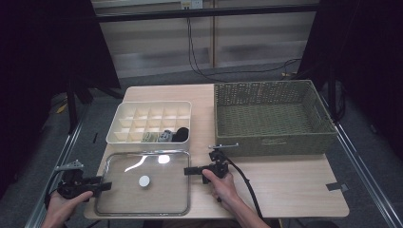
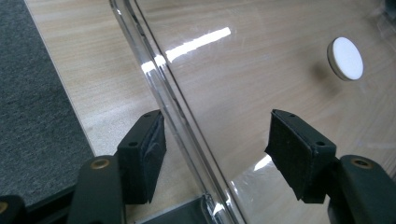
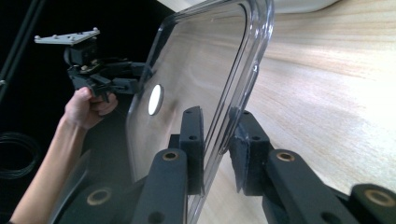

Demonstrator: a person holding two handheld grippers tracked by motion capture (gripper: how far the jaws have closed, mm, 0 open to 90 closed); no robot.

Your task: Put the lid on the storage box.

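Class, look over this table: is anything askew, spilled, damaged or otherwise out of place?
Nothing spilled or damaged. The clear lid lies flat on the table, off the divided box, which stands open behind it.

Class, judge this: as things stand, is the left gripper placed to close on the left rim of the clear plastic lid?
Probably yes: the left gripper is open with its jaws either side of the clear plastic lid rim, nothing between.

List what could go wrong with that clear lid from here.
1. The left claw is wide open astride the clear lid's rim, so nothing grips that side yet; lifting now would likely tilt the lid.
2. The right claw has only the thin, glossy edge between its pads, and they may not be clamped; the lid could slip out.
3. The divided box sits just behind the lid; a swing could knock it.
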